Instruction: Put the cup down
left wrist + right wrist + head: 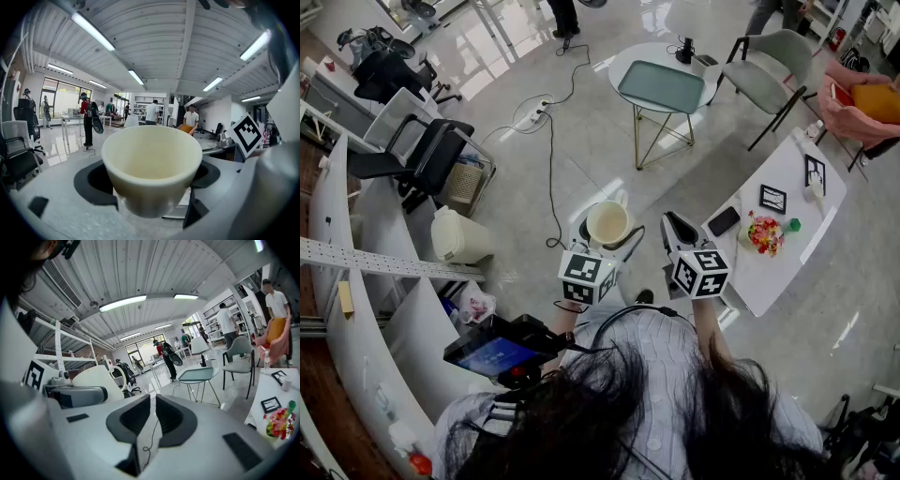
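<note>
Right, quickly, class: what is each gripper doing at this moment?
Left gripper: shut on the plain cream round cup.
Right gripper: shut, holding nothing.

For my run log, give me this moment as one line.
left claw: shut on cream cup, upright, empty, above the floor | right claw: shut, empty | cup not yet set down

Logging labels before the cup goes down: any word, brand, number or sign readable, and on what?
No text is readable.
The left marker cube and right marker cube: square patterns only, no letters.
The blue screen: too blurred to read.
The framed picture: too small to read.
The cup: plain.
</note>
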Demonstrator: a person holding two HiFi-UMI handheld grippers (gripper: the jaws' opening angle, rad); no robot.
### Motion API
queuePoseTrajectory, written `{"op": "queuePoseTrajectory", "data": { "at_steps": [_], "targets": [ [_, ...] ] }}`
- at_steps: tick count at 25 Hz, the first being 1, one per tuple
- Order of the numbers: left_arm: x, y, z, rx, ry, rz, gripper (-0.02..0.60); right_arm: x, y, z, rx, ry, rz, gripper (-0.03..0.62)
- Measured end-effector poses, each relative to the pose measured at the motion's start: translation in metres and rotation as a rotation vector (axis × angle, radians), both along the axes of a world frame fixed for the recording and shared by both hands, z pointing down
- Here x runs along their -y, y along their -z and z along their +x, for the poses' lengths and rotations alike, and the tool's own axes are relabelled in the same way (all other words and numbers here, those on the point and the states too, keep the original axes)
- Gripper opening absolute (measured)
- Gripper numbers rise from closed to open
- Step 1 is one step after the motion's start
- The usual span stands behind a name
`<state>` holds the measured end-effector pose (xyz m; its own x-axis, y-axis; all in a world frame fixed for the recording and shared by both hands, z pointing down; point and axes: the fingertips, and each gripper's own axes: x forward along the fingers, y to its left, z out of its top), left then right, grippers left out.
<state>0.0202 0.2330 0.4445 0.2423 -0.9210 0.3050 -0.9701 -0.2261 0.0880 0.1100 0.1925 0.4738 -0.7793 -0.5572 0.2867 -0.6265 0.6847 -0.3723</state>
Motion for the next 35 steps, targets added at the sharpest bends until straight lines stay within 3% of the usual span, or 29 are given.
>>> {"op": "queuePoseTrajectory", "data": {
  "at_steps": [21,35],
  "targets": [
    [0.009,-0.008,0.009,-0.018,0.018,-0.028,0.457,0.010,-0.014,0.021,0.021,-0.027,-0.043,0.058],
    [0.084,-0.011,-0.030,-0.025,0.015,-0.029,0.457,0.085,-0.018,-0.007,0.003,-0.052,-0.050,0.058]
  ]
}}
